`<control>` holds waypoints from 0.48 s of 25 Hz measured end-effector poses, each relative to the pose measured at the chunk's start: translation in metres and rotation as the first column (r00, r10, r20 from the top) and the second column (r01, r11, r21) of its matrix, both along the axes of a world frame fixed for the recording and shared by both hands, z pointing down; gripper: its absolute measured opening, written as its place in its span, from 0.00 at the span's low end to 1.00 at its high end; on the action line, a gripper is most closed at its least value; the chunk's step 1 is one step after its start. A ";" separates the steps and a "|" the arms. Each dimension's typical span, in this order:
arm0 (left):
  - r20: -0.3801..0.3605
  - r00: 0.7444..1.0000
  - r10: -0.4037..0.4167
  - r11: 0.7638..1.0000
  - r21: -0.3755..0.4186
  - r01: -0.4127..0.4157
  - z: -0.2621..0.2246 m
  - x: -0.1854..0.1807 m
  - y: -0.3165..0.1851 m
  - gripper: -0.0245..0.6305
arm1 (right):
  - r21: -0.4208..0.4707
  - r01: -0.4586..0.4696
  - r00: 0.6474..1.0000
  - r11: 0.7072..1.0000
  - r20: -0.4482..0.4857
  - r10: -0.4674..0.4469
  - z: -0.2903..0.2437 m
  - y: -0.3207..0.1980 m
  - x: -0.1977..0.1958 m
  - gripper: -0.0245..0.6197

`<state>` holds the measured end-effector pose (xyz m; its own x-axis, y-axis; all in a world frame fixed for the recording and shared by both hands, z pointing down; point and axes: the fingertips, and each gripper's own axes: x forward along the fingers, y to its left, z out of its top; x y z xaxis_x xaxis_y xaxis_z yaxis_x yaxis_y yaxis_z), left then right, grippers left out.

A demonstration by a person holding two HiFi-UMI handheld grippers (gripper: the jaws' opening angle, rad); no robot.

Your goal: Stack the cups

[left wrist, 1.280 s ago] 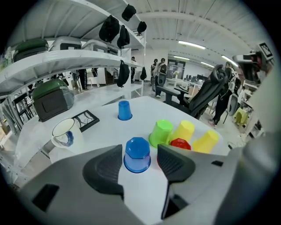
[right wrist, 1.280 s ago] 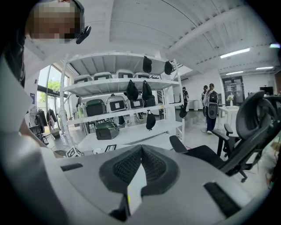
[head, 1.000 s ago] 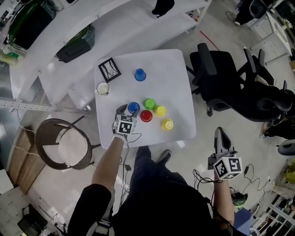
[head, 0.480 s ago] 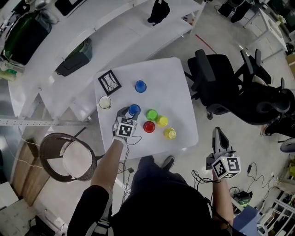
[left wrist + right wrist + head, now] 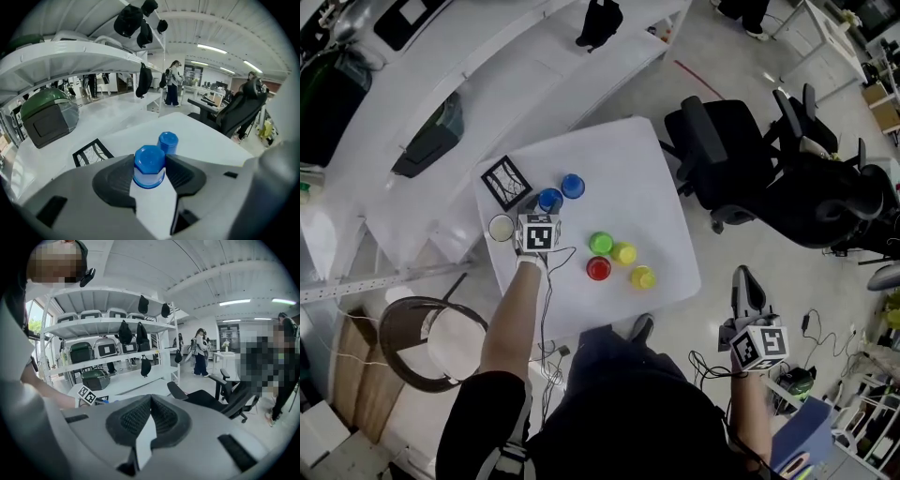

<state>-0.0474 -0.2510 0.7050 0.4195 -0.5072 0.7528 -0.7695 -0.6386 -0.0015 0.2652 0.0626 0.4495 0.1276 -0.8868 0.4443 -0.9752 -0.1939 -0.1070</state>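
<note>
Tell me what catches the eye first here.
The left gripper, jaws having just closed, clamps a blue cup beside a second blue cup toward the white table's far left. A green cup, red cup and two yellow cups cluster mid-table; the right gripper hangs shut off the table.

Open-plan lab or office workspace: white shelving racks (image 5: 117, 324) with green hard cases (image 5: 82, 352) and hanging black bags (image 5: 124, 333), black office chairs (image 5: 722, 169), desks with monitors (image 5: 213, 89) at the back, ceiling strip lights (image 5: 239, 302), bare grey floor (image 5: 741, 75), small white table (image 5: 628, 178) with a printed marker card (image 5: 506, 180).
</note>
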 end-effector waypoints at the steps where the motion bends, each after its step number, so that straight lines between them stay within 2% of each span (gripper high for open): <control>1: 0.000 1.000 -0.009 1.000 0.000 0.009 0.003 0.000 -0.008 0.35 | -0.009 -0.008 1.000 1.000 -0.004 0.008 0.001 0.000 0.000 0.04; 8: 0.025 1.000 -0.006 0.999 -0.034 0.007 0.020 0.004 -0.027 0.35 | -0.042 -0.034 0.999 0.999 -0.010 0.034 0.007 -0.002 0.003 0.04; 12: 0.011 1.000 -0.016 0.999 -0.033 0.016 0.023 0.006 -0.028 0.35 | -0.052 -0.023 0.999 0.998 -0.026 0.022 0.010 -0.007 0.000 0.04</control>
